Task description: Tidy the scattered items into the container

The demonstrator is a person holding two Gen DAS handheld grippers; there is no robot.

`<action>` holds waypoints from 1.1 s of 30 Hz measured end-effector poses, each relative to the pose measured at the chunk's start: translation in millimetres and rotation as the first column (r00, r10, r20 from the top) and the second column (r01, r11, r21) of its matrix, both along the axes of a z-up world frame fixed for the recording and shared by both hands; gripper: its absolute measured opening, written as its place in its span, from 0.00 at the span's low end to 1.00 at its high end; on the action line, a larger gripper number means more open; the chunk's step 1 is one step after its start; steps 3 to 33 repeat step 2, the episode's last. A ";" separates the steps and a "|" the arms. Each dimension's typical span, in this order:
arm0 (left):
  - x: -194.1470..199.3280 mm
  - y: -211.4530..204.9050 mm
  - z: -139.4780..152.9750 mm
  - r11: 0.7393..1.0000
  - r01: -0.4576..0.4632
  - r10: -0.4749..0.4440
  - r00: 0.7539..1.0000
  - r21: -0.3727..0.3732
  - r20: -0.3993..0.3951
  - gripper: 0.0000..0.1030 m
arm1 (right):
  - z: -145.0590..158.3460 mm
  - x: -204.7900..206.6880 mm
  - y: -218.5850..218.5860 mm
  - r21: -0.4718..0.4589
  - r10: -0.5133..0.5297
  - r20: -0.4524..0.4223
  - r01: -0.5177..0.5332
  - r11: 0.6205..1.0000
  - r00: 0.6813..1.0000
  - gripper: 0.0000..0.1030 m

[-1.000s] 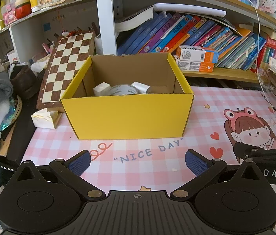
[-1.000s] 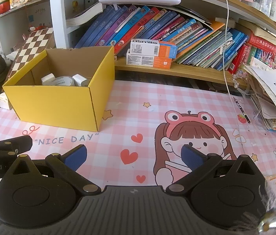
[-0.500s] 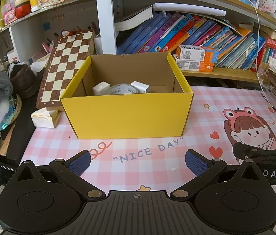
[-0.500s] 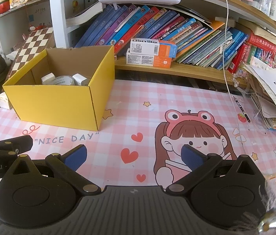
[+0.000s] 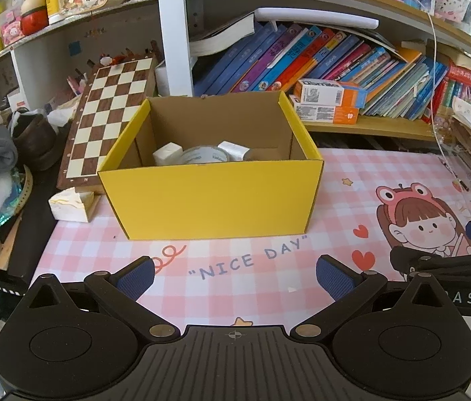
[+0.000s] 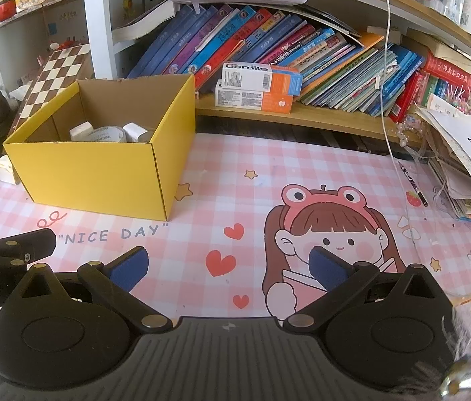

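Note:
A yellow cardboard box (image 5: 212,200) (image 6: 95,180) stands open-topped on the pink checked mat (image 5: 235,260). Inside it lie a roll of tape (image 5: 204,155) (image 6: 107,133) and two white blocks (image 5: 167,153) (image 5: 233,149). My left gripper (image 5: 233,275) hovers low over the mat in front of the box, open, nothing between its blue pads. My right gripper (image 6: 228,265) is further right over the cartoon girl print, also open and empty. Each gripper's side shows at the edge of the other's view.
A chessboard (image 5: 110,117) leans behind the box at left, with a small white box (image 5: 70,204) beside it. A low shelf of books (image 6: 302,56) and orange-white cartons (image 6: 259,87) runs along the back. Paper stacks (image 6: 462,153) and a pen (image 6: 412,183) lie right.

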State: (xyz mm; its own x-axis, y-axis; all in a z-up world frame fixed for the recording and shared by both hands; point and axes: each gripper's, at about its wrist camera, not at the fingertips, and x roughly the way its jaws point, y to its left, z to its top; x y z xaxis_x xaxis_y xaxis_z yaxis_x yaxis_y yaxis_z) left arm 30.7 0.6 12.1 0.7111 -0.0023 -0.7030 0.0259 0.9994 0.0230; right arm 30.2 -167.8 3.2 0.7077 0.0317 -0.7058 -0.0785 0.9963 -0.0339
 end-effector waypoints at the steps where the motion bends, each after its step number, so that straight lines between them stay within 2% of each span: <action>1: 0.0 0.0 -0.2 1.000 0.001 -0.001 1.000 -0.001 0.000 1.00 | -0.5 0.1 0.1 -0.001 0.000 -0.001 0.000 1.000 1.000 1.00; 33: 0.3 0.0 -0.6 1.000 0.003 -0.003 1.000 -0.001 0.000 1.00 | -0.9 0.1 0.2 -0.001 0.000 -0.003 0.000 1.000 1.000 1.00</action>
